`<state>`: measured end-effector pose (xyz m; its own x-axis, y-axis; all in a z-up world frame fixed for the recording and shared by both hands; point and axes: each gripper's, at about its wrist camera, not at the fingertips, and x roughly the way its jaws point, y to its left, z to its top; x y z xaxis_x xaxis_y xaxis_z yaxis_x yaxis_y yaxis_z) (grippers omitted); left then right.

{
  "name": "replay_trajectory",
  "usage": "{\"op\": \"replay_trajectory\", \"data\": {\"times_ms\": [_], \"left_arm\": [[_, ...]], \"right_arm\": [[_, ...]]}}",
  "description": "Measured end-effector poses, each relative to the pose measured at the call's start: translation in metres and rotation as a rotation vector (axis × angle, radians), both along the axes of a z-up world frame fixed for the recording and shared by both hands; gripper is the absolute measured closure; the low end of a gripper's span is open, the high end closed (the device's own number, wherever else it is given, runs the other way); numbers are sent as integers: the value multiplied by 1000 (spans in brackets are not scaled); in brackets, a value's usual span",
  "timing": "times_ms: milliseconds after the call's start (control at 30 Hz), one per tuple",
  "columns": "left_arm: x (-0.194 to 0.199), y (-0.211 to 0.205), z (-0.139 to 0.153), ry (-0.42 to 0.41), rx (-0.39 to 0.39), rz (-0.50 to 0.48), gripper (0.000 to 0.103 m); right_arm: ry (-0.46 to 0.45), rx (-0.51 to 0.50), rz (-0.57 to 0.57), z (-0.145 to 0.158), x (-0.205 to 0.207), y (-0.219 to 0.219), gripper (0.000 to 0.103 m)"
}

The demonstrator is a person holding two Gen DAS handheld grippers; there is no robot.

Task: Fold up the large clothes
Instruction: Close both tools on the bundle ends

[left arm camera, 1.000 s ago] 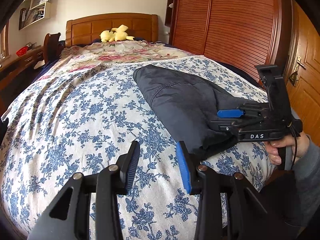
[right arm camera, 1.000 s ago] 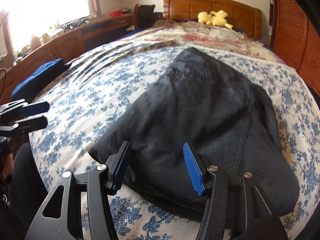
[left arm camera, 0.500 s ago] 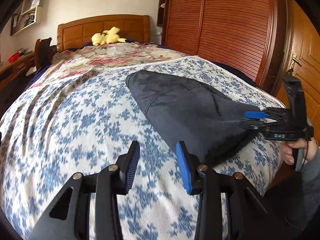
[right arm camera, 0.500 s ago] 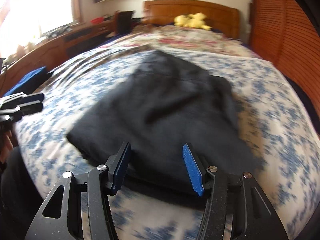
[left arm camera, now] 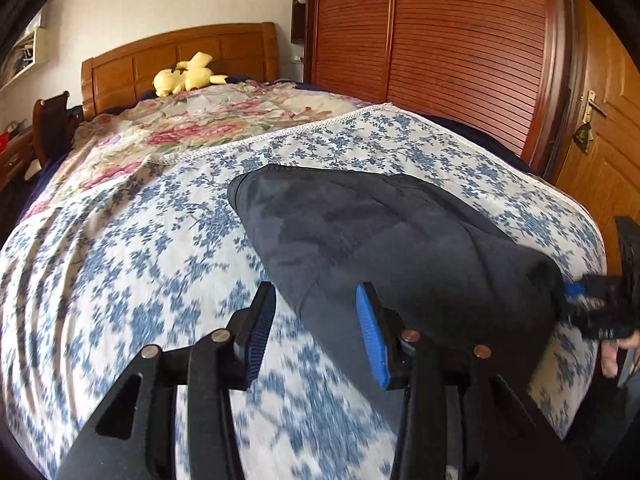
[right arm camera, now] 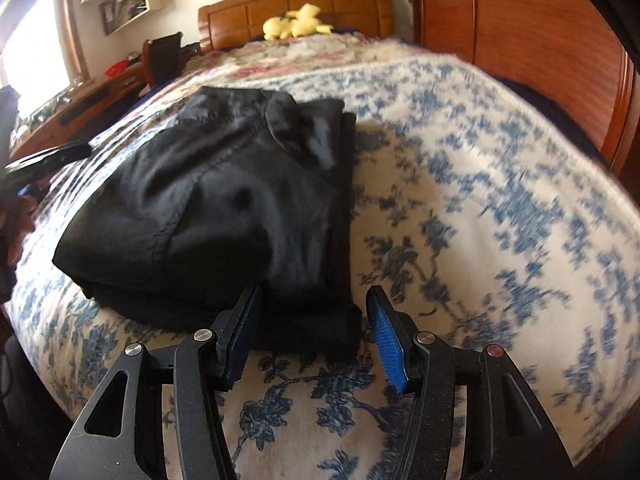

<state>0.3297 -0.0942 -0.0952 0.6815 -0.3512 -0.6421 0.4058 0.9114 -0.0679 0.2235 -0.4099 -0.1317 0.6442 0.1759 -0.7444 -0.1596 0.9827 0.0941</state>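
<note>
On the blue-floral bedspread (left arm camera: 132,256), near its foot edge, lies a folded dark garment (right arm camera: 224,208). Left gripper (left arm camera: 316,332) part-open, jaws just widening, the garment's near corner between them, unpinched. Right gripper (right arm camera: 312,328) half-open at the opposite near corner, gripping nothing. Yellow plush toy (left arm camera: 188,78) by headboard.

Daylight, soft, no hard shadows. Source: window (right arm camera: 36,52) at upper left of right wrist view, blown out to white glare. Strong fisheye bowing; black vignette in the corners of both views. Motion blur smears the blue-flowered bedspread (right arm camera: 500,184), worst at right and near edges; also low in left view (left arm camera: 312,412). Dark garment (right arm camera: 224,200) shows almost no detail, folds crushed to black.
</note>
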Motion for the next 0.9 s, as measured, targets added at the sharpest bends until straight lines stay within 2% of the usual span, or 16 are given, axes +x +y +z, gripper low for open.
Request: {"op": "replay_trajectory", "data": {"times_ms": [233, 367, 500, 667, 767, 800, 900], "left_arm": [[55, -12, -9, 26, 13, 1, 62], [87, -14, -13, 39, -10, -7, 62], [124, -11, -21, 62, -18, 24, 61], [163, -8, -43, 77, 10, 72, 61], [175, -6, -53, 86, 7, 96, 55], [178, -6, -56, 92, 12, 103, 47], [185, -9, -68, 116, 29, 104, 45]], "right_arm": [[25, 5, 15, -8, 11, 8, 45], [25, -3, 22, -9, 12, 10, 45], [24, -18, 28, -10, 13, 12, 45], [32, -15, 38, -13, 16, 12, 44], [40, -6, 41, -15, 19, 12, 43], [41, -3, 41, -15, 19, 11, 43], [41, 6, 42, -15, 19, 11, 43]]}}
